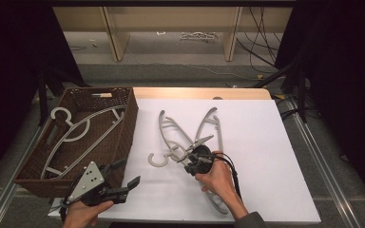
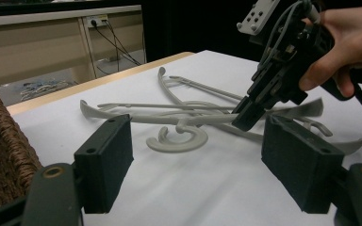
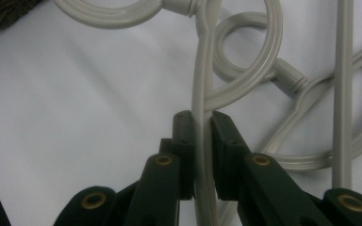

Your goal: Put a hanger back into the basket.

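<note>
Two grey plastic hangers (image 1: 190,137) lie crossed in the middle of the white board. My right gripper (image 1: 189,156) is shut on the thin arm of one hanger (image 3: 202,75), just below its round hook (image 3: 113,12). The second hanger's hook (image 3: 250,61) curls behind that arm. Near the board's front left corner my left gripper (image 1: 129,172) is held open with nothing between its jaws. In the left gripper view, the left gripper (image 2: 200,141) faces the hangers (image 2: 179,117), with the right gripper (image 2: 245,117) clamped on them farther off.
A brown wicker basket (image 1: 128,118) stands at the left of the board with more grey hangers (image 1: 76,133) inside; its wall (image 2: 4,136) is close beside my left gripper. A wooden table edge (image 1: 199,92) runs behind the board. Cables lie on the floor beyond.
</note>
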Motion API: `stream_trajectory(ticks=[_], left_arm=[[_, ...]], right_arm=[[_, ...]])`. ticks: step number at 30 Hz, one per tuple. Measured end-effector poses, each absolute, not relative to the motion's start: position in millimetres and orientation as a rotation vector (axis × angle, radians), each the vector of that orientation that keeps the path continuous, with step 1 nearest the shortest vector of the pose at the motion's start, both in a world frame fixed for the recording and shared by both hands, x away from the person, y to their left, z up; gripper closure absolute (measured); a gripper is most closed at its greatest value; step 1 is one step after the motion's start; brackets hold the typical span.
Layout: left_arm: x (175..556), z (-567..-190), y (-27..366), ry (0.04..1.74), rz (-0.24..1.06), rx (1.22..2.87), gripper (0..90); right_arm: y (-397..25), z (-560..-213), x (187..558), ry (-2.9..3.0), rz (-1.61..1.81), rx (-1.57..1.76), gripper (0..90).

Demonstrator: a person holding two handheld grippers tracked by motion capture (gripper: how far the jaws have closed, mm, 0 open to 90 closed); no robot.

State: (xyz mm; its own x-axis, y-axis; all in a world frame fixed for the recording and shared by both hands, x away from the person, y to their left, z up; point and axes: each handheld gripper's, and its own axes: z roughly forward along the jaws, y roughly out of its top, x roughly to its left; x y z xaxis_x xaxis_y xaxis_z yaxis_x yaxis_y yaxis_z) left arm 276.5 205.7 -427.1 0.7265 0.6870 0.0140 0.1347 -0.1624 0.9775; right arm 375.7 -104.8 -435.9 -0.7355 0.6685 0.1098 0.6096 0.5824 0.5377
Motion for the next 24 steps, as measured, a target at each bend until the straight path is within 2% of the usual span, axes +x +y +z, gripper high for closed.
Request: stream_trajectory(ticks=[13, 24], left_arm=[[273, -423, 207, 0.629, 0.640, 1.712, 24.7], [276, -421, 203, 0.633, 0.622, 1.712, 24.8]], right_arm=[[-137, -421, 373, 2.725, 1.028, 1.042, 82.1], [-164, -409, 367, 2.735, 1.174, 1.025, 82.3]])
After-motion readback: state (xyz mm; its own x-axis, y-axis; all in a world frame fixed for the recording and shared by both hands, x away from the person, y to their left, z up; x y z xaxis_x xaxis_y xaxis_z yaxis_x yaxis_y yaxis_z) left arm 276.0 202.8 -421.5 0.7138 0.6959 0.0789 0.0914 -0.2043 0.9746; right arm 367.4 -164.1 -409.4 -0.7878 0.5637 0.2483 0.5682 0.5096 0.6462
